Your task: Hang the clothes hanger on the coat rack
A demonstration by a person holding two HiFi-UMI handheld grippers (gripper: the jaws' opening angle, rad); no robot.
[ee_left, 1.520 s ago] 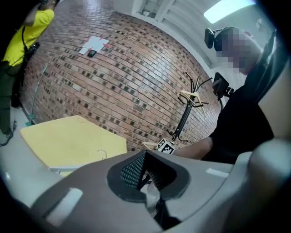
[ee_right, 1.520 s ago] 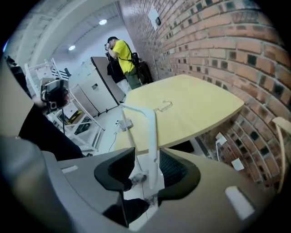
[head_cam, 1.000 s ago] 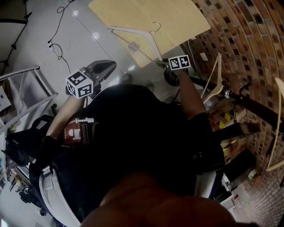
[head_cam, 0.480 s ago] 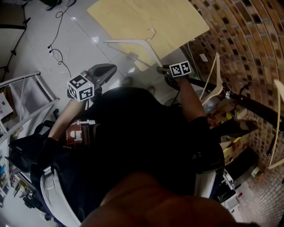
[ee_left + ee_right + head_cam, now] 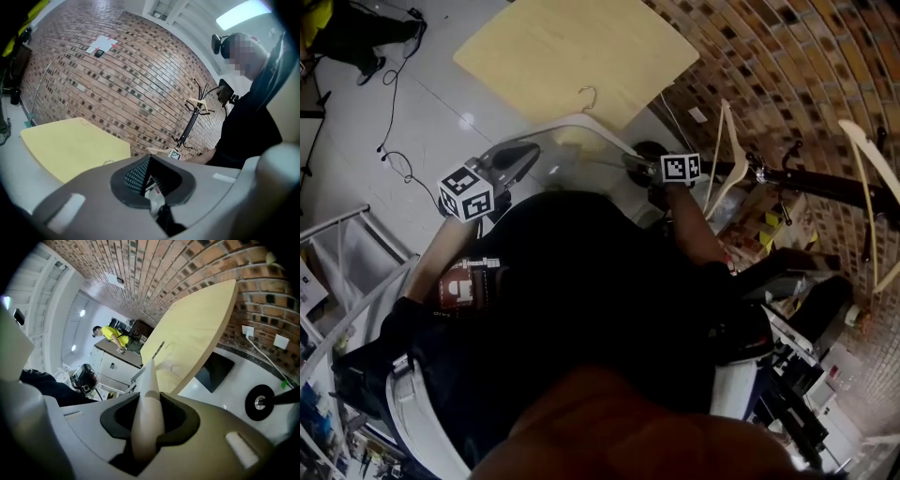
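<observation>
- Background: a brick wall (image 5: 787,66) runs along the right of the head view, with a pale glossy floor (image 5: 412,112) to the left.
- A light wooden table (image 5: 553,56) stands against the wall, and its near edge faces the person.
- Clothes hanger (image 5: 600,129): white, with a metal hook. In the head view it lies across the table's near edge, hook toward the table's far side. It is not on the rack.
- Right gripper (image 5: 148,420): clamped on one arm of the clothes hanger. Its jaws have just been closing, and both pads now press the white arm between them. The arm runs out past the jaw tips toward the table's edge.
- Left gripper (image 5: 149,161): jaw tips meet with nothing grasped between them. It is held to the left of the hanger, beside the table's near left corner, and does not touch the hanger.
- Coat rack (image 5: 811,178): black, by the wall to the right of the right gripper, apart from the white hanger.
- Two wooden hangers (image 5: 724,155) hang on the rack.
</observation>
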